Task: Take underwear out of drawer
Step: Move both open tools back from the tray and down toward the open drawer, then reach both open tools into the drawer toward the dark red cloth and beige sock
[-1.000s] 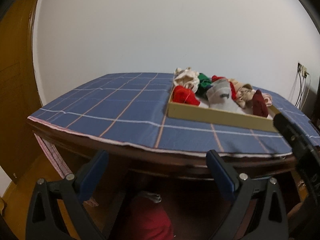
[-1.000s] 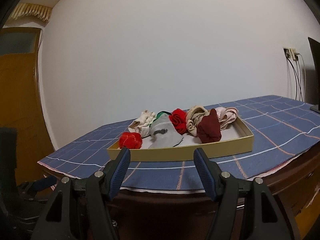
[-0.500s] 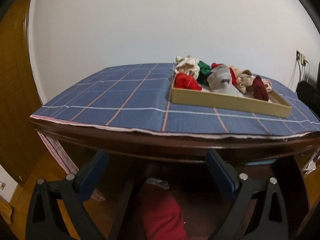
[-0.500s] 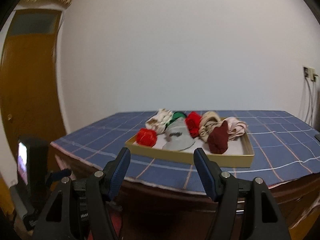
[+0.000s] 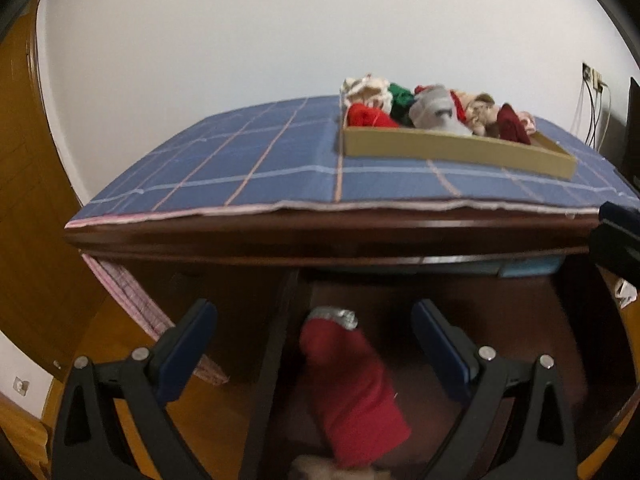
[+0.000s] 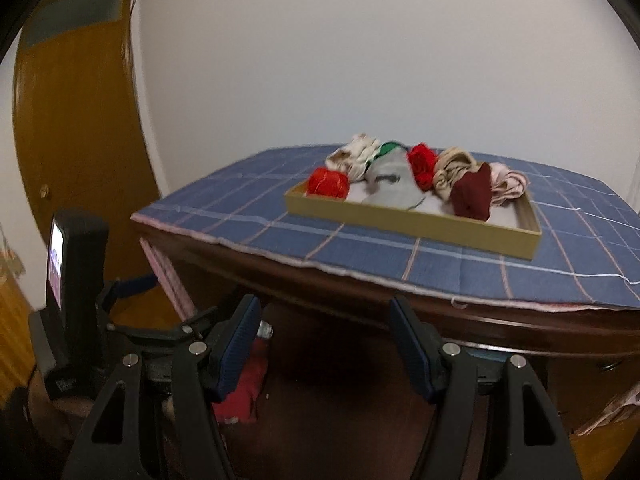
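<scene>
— Right wrist view first: where is your right gripper [image 6: 324, 330]?

— Jaws apart, nothing between the blue pads. It hangs below the table's near edge [image 6: 400, 292], off the front. The drawer [image 6: 416, 222], a shallow cardboard tray, lies ahead and above on the blue checked cloth [image 6: 240, 208], its long side running left to right and skewed a little, the right end nearer me.

— And the underwear?

— Inside the tray, all of it bunched along the far side: a bright red roll [image 6: 328, 183] at the left end, a grey piece [image 6: 390, 178] in the middle, a dark maroon one [image 6: 472, 194] toward the right. The maroon one sits closest to this claw, I judge.

— Your left gripper [image 5: 314, 340]?

— Also spread wide and empty, low under the table front. From there the tray [image 5: 452, 150] is up and off to the right, well apart, so my right hand looks nearer to it.

— What does one view give that the other lacks?

— The right one looks down onto the tray's bare floor at its right end; the left sees mostly its front wall, plus a red-clad leg [image 5: 352, 384] below.
</scene>
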A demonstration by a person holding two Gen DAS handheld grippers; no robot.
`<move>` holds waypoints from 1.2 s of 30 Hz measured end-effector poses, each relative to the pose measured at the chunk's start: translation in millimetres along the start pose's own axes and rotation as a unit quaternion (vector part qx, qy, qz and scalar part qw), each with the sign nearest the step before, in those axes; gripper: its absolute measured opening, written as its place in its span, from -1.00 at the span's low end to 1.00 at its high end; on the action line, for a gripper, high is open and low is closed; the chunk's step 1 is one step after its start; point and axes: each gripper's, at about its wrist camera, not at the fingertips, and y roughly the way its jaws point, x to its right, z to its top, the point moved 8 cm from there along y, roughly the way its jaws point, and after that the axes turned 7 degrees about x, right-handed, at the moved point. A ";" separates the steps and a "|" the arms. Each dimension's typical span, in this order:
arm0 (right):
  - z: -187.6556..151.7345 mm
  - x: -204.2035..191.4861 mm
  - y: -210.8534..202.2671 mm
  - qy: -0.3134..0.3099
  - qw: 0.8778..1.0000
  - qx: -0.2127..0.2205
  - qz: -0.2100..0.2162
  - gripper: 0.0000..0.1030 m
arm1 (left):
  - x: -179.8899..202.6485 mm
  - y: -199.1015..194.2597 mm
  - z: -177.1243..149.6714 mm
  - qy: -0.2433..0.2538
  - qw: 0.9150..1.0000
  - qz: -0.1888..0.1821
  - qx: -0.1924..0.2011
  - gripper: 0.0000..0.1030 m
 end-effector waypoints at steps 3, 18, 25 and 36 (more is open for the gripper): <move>-11.1 -7.6 6.1 -0.014 0.999 -0.032 0.017 0.32 | -14.6 -5.8 -8.5 0.000 1.000 0.002 -0.010 0.93; -78.5 -84.9 88.9 -0.049 0.941 -0.283 0.177 0.32 | -81.2 -19.6 -56.0 0.017 0.997 0.014 -0.072 0.93; -112.7 -119.5 102.5 -0.037 0.911 -0.353 0.211 0.08 | -92.7 -21.2 -64.1 0.030 0.997 0.015 -0.076 0.93; -162.2 -163.8 125.1 0.005 0.848 -0.456 0.269 -0.31 | -111.3 -23.6 -60.0 -0.014 0.997 0.003 -0.077 0.93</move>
